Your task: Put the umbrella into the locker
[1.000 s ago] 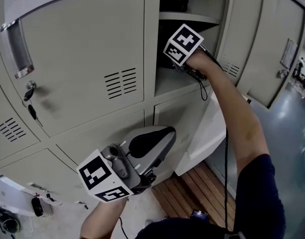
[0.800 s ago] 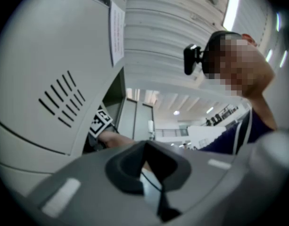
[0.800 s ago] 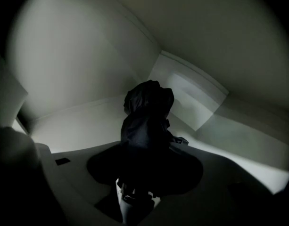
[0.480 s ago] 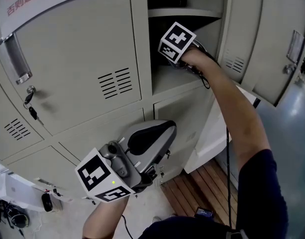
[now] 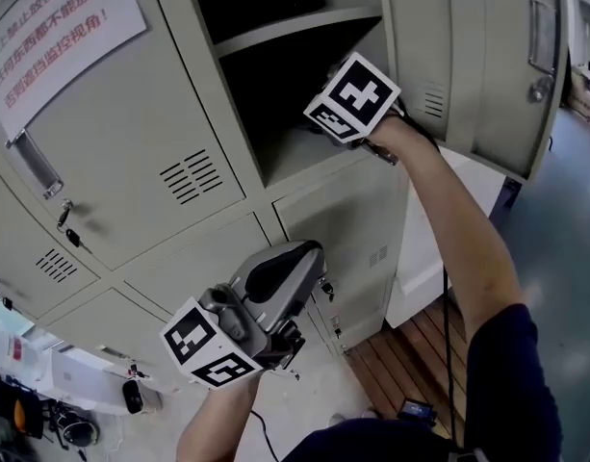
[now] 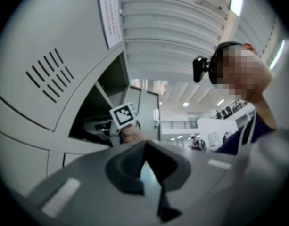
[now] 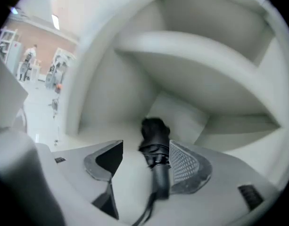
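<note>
Beige metal locker doors (image 5: 121, 152) fill the wall. A paper notice (image 5: 54, 37) with red print hangs at 10 o'clock. Wooden slats (image 5: 396, 364) lie at 5 o'clock, shiny grey floor (image 5: 574, 191) at 3 o'clock.

The locker (image 5: 208, 248) is pale grey-beige all over, its door vents showing as short dark slits. At the frame's upper left, a white notice (image 5: 54, 32) carries red characters. Inside the compartment the umbrella (image 7: 156, 147) is black against light grey walls. The left gripper (image 5: 304, 263) has a mid-grey shell with a black pad, and its cube is white with black square markers. At lower right a dark navy sleeve (image 5: 511, 373) sits beside brown wooden slats (image 5: 391, 359) and blue-grey floor (image 5: 564, 219).
</note>
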